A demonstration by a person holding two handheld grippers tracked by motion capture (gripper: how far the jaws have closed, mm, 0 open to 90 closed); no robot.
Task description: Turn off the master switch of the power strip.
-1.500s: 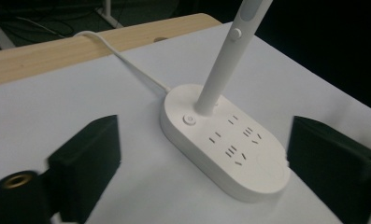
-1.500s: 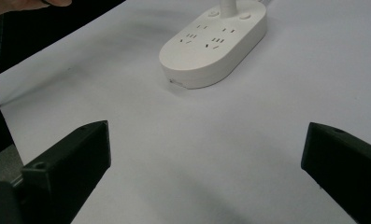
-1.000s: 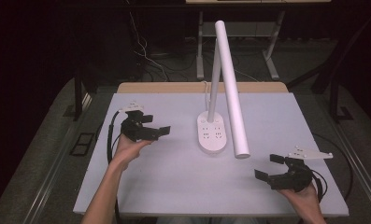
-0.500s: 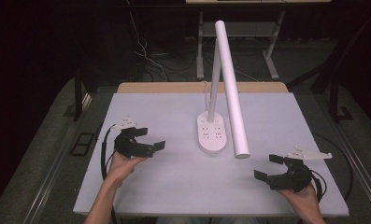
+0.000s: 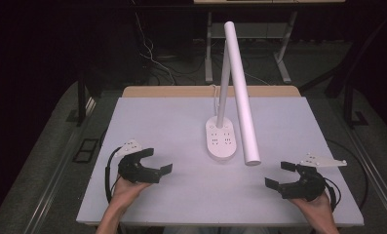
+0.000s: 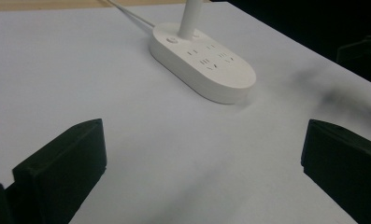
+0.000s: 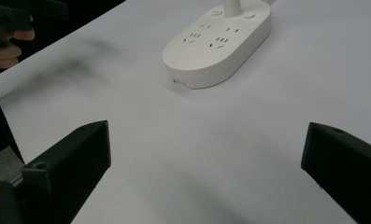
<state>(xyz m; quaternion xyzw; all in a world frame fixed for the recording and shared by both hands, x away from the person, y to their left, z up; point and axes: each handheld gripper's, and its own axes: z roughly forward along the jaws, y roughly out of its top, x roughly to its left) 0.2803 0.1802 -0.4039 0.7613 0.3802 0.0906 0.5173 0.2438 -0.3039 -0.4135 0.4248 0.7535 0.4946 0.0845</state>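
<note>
1. Progress, as we judge it: nothing is in hand yet. The desk lamp stands untouched on the table, and all handling is left to do.
2. We find the left gripper with jaws wide apart and empty, low over the table. In the left gripper view the lamp base lies ahead of the fingertips, well apart from them.
3. We find the right gripper likewise spread and empty. In the right gripper view the lamp base sits ahead of the fingers, clear of both.
4. The lamp head slopes down between the two grippers, touching neither.
5. Remaining, in our judgement: approach, contact, and whatever adjustment follows.
</note>
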